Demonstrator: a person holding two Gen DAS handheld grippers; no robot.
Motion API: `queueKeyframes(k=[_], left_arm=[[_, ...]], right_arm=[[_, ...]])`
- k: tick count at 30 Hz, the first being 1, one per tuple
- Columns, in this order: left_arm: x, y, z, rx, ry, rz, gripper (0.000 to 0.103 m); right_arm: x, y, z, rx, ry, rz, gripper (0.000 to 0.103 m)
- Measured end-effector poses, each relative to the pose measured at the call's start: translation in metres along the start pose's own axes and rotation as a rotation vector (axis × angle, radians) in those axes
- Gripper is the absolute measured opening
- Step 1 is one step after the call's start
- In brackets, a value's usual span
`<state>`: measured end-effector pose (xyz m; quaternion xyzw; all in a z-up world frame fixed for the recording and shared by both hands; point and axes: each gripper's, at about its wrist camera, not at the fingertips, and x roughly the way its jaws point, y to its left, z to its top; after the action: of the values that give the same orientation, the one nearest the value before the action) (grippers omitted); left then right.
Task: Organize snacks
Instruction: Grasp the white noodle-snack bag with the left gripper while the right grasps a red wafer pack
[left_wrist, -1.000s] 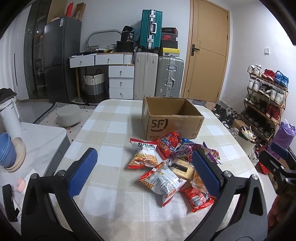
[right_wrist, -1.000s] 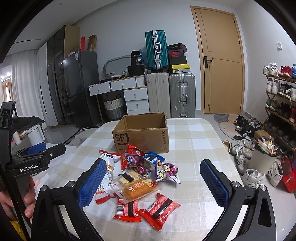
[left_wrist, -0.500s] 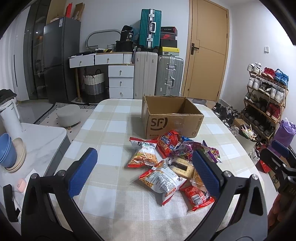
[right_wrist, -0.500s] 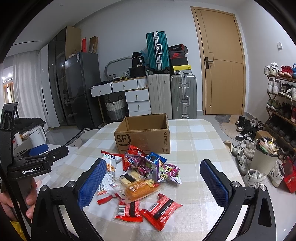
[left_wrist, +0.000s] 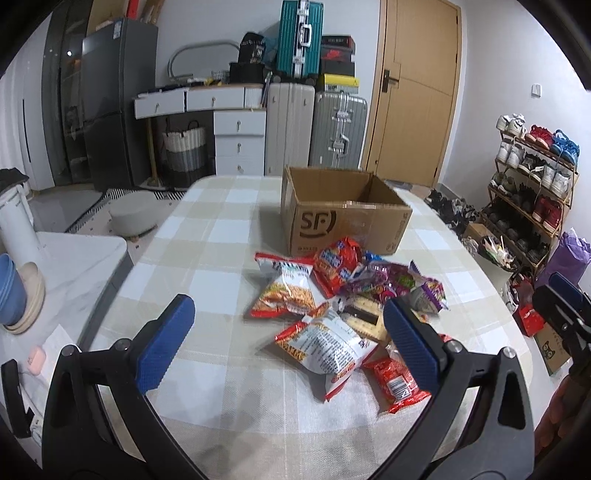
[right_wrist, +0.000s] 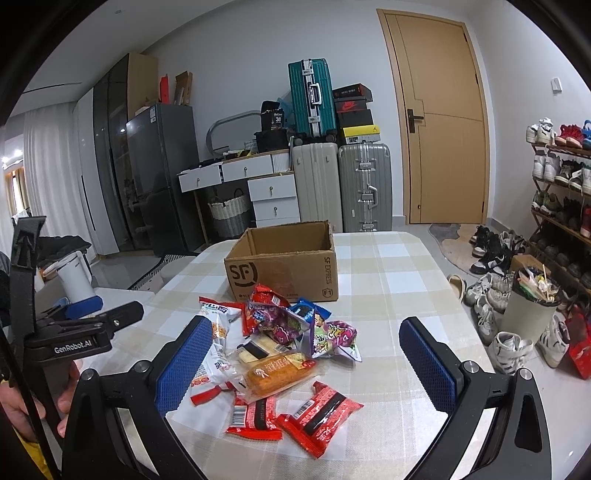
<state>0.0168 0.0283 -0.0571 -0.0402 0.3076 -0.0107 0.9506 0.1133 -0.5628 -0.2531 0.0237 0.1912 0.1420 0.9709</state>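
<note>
Both grippers, left gripper (left_wrist: 284, 338) and right gripper (right_wrist: 304, 363), hung wide and empty before the cardboard box (right_wrist: 282, 264), where overlapping snack packets (right_wrist: 280, 343) risked double grabs.

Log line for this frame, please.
phase: approach | left tongs: open, empty | right tongs: open, empty | snacks: piled on table | box: open

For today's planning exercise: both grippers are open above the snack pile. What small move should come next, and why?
Probably lower the right gripper onto the orange bread packet: it lies on top of the pile, between the open jaws, and the cardboard box behind looks empty.
</note>
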Motion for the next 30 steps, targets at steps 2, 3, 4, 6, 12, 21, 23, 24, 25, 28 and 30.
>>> queueKeyframes(k=[2,3,4,6,12,21,23,24,25,28,30], left_arm=[[0.013,0.000,-0.003,-0.005,0.035,-0.007,0.102],[0.022,0.000,-0.006,-0.006,0.060,-0.009,0.102],[0.029,-0.002,-0.008,-0.004,0.075,-0.012,0.102],[0.046,-0.004,-0.014,0.000,0.119,-0.022,0.102],[0.093,-0.014,-0.029,-0.005,0.211,-0.029,0.102],[0.153,-0.031,-0.037,-0.022,0.315,-0.054,0.101],[0.157,-0.032,-0.038,-0.027,0.329,-0.083,0.089],[0.160,-0.031,-0.039,-0.040,0.339,-0.116,0.085],[0.160,-0.030,-0.038,-0.049,0.345,-0.135,0.075],[0.159,-0.028,-0.040,-0.065,0.351,-0.176,0.066],[0.162,-0.025,-0.040,-0.078,0.352,-0.200,0.063]], right_arm=[[0.004,-0.002,-0.002,0.005,0.009,0.003,0.103],[0.005,-0.003,-0.004,0.008,0.014,0.004,0.103],[0.008,-0.005,-0.005,0.012,0.020,0.005,0.103],[0.013,-0.009,-0.008,0.020,0.031,0.005,0.103],[0.036,-0.029,-0.020,0.073,0.080,0.016,0.103],[0.060,-0.043,-0.037,0.082,0.116,-0.001,0.103],[0.063,-0.045,-0.039,0.087,0.125,0.006,0.103],[0.063,-0.046,-0.040,0.091,0.128,0.009,0.103],[0.063,-0.046,-0.041,0.093,0.132,0.011,0.103],[0.065,-0.045,-0.043,0.094,0.140,0.022,0.103],[0.064,-0.043,-0.043,0.092,0.143,0.027,0.103]])
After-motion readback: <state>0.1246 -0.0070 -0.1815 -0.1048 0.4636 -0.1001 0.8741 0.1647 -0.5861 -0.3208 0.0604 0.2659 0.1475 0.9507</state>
